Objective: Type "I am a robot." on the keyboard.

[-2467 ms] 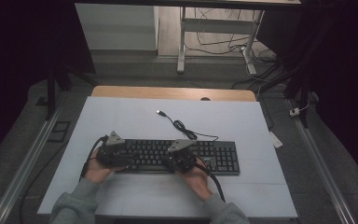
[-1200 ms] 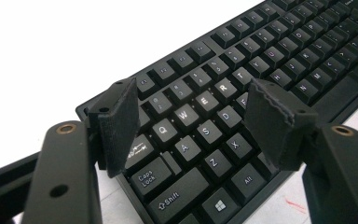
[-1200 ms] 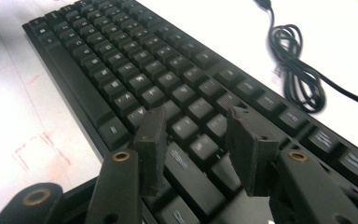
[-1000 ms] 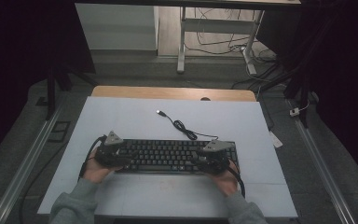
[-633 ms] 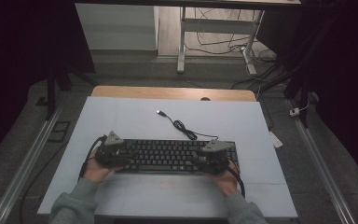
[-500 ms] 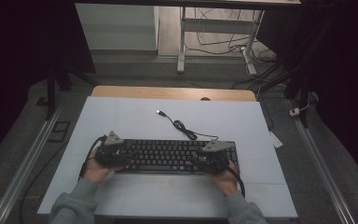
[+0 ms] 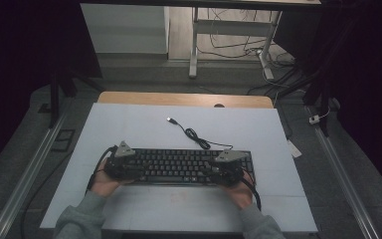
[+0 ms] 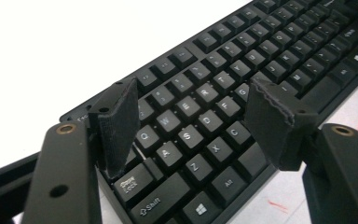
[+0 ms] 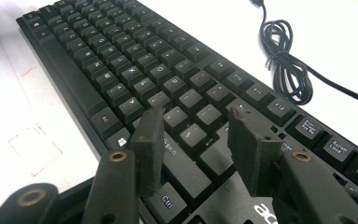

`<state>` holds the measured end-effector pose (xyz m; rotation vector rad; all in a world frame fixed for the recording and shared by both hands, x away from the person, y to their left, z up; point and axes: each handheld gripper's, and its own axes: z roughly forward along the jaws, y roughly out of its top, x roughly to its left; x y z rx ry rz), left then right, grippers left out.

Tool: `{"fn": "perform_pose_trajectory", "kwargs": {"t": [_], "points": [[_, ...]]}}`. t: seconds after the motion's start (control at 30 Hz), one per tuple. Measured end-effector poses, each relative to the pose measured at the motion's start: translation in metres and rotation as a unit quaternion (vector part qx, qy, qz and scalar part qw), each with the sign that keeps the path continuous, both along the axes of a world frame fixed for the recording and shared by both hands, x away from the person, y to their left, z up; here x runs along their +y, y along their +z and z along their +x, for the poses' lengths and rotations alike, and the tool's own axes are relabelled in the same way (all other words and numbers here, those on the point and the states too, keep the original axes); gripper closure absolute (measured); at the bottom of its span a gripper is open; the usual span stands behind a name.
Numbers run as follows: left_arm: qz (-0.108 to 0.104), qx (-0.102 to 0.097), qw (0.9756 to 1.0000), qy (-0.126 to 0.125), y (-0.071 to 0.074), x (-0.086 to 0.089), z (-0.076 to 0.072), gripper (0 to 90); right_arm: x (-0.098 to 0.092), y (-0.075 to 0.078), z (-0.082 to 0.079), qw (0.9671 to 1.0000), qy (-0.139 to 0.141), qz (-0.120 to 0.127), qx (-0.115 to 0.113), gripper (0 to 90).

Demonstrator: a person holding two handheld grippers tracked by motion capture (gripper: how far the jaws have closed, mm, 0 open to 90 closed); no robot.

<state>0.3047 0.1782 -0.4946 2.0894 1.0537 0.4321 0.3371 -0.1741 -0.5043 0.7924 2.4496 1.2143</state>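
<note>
Keyboard [image 7: 179, 166] flat on worktop [image 7: 144, 129]. Left tongs [image 8: 193, 128] and right tongs [image 9: 198, 149] spread wide over keyboard's two ends, grasping nothing. Risk: pressing keys, or snagging coiled cable [image 9: 286, 63] beyond keyboard's far edge.

Keyboard [image 8: 223, 88] keys read Shift, Alt (also Ctrl); case [image 9: 270, 211] marked "ace".

Pale blue-white counter [image 7: 129, 124] w/ wood strip along far edge. Black keyboard [image 7: 179, 165] lies flat on near half; its black cable [image 7: 195, 137] coils behind it, USB plug [image 7: 170, 120] loose toward counter centre.
</note>
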Motion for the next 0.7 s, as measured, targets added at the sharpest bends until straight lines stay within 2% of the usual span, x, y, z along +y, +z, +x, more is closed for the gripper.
{"fn": "perform_pose_trajectory", "kwargs": {"t": [0.7], "points": [[0.012, 0.001, 0.9989, -0.046, 0.001, -0.018, -0.008, 37.8, 0.002, -0.002, 0.000, 1.0000, 0.000, -0.008, 0.005, 54.9]]}}
